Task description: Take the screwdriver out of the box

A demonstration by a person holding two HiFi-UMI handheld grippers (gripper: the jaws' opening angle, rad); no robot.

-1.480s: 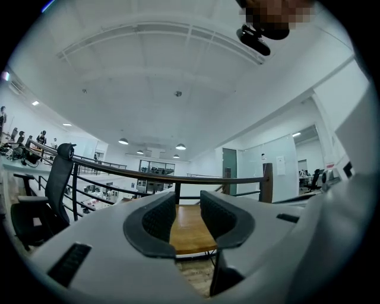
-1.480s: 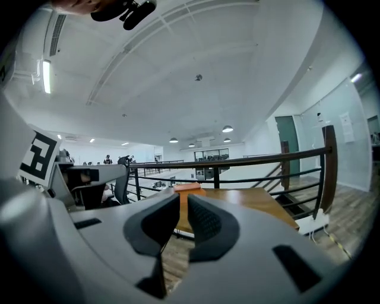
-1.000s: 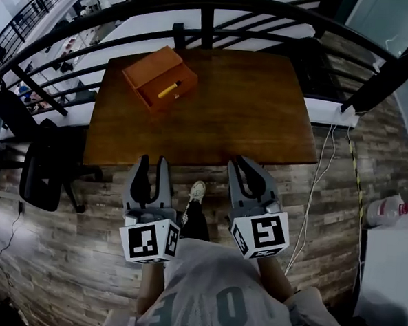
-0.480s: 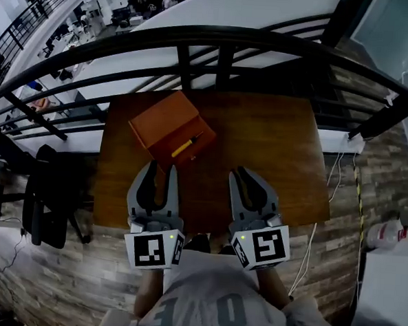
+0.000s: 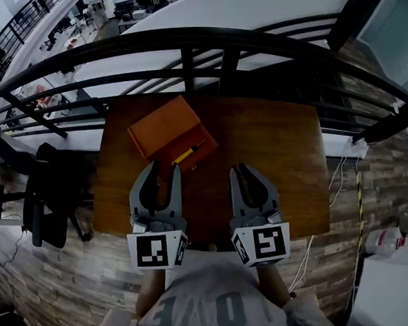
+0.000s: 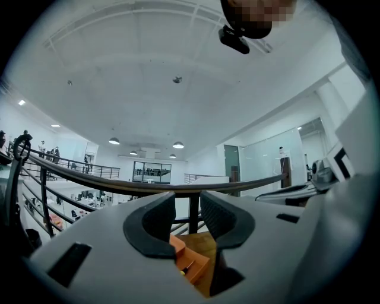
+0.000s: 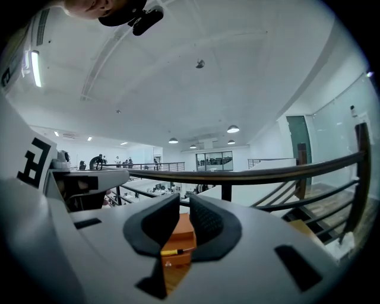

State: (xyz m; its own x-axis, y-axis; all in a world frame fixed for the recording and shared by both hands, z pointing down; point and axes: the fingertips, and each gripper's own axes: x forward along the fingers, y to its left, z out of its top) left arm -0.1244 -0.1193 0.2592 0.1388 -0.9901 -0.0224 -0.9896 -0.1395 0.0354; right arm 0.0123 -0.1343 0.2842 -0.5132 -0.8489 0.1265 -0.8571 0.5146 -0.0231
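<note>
Now, the left gripper (image 5: pixel 162 169) and right gripper (image 5: pixel 249 174) hover above the surface (image 5: pixel 277 149), fingers spread and empty. The yellow screwdriver (image 5: pixel 185 153) lies in the open box (image 5: pixel 166 125), just beyond the left gripper.

Office mezzanine: black railing (image 5: pixel 198 38), desks below (image 5: pixel 96 14), ceiling lights (image 6: pixel 114 141), wooden table (image 5: pixel 274 149).
</note>
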